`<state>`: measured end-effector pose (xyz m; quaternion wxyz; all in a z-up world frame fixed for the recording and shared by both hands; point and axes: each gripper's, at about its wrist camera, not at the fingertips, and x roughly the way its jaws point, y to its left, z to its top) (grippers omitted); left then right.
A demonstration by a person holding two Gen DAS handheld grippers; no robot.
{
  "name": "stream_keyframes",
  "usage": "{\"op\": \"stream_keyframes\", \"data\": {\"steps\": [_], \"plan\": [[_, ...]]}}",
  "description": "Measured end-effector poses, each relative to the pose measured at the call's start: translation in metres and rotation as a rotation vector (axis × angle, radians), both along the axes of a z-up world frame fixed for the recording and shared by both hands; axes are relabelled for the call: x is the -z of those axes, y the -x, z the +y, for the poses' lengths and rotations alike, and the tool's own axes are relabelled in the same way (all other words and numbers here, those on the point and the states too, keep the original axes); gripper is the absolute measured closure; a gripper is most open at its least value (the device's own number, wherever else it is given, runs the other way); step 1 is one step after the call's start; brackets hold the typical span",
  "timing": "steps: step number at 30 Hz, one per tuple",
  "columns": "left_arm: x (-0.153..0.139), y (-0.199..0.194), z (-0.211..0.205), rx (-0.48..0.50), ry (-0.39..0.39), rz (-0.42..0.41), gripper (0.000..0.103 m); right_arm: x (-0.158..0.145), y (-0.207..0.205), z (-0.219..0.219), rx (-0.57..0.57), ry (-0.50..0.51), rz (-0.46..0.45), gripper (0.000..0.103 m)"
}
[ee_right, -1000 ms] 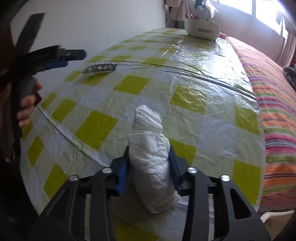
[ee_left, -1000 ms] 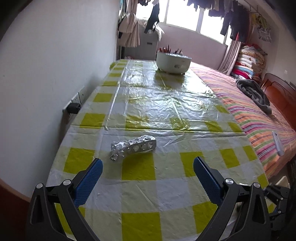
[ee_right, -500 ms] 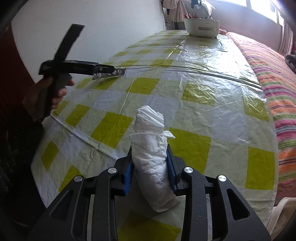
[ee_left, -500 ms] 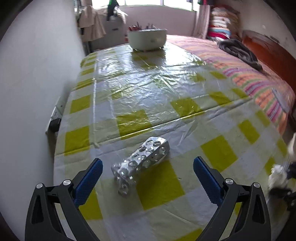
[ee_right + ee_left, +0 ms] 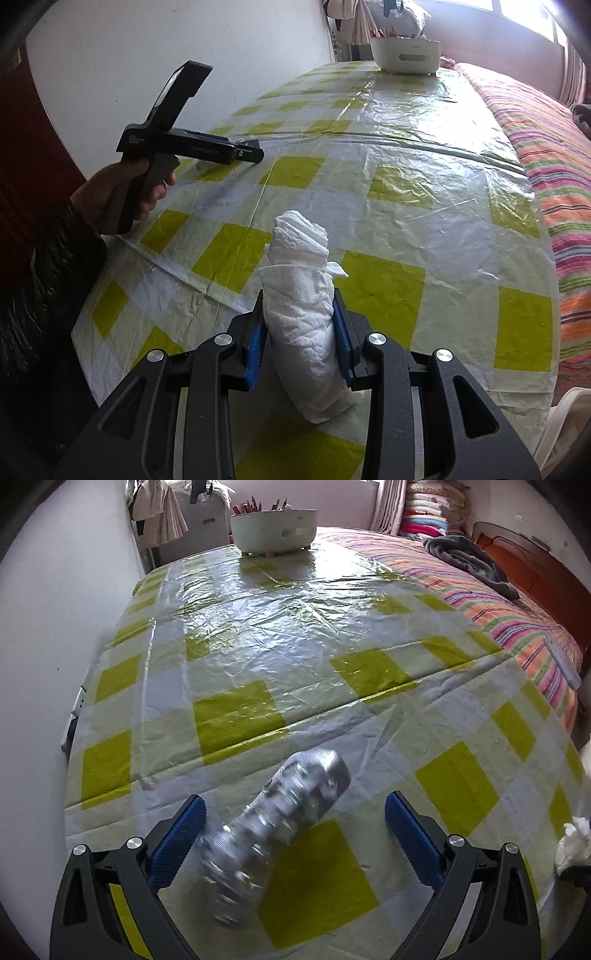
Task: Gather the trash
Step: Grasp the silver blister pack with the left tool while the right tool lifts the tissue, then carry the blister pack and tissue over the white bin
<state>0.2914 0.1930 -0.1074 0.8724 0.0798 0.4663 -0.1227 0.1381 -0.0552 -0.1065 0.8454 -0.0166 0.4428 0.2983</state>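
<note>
left gripper closer, straddling foil wrapper

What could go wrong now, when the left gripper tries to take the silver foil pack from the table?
1. The silver foil pack lies diagonally between the open left gripper fingers, nearer the left one; closing may pinch only an edge or push it away.
2. The plastic tablecloth looks glossy, so the pack may slide.
3. The tissue wad sticks far out of the right gripper and could slip.

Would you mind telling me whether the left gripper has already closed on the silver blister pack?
No, the left gripper stands wide open, and the silver blister pack lies on the checked tablecloth between its blue pads.
</note>
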Motion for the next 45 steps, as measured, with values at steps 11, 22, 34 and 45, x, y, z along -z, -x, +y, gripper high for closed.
{"op": "stream_keyframes", "data": {"steps": [11, 22, 34, 45], "plan": [[-0.009, 0.011, -0.018, -0.016, 0.007, -0.018, 0.062, -0.014, 0.005, -0.015, 0.033, -0.045, -0.031, 0.070], [-0.012, 0.035, -0.036, -0.071, 0.063, 0.010, 0.067, -0.032, 0.011, -0.032, 0.078, -0.086, -0.084, 0.070], [-0.048, 0.076, -0.109, 0.051, 0.166, -0.058, 0.067, -0.046, 0.020, -0.066, 0.137, -0.093, -0.153, 0.070], [-0.060, 0.106, -0.178, 0.150, 0.161, -0.095, 0.067, -0.056, 0.035, -0.128, 0.254, -0.098, -0.210, 0.070]]}}
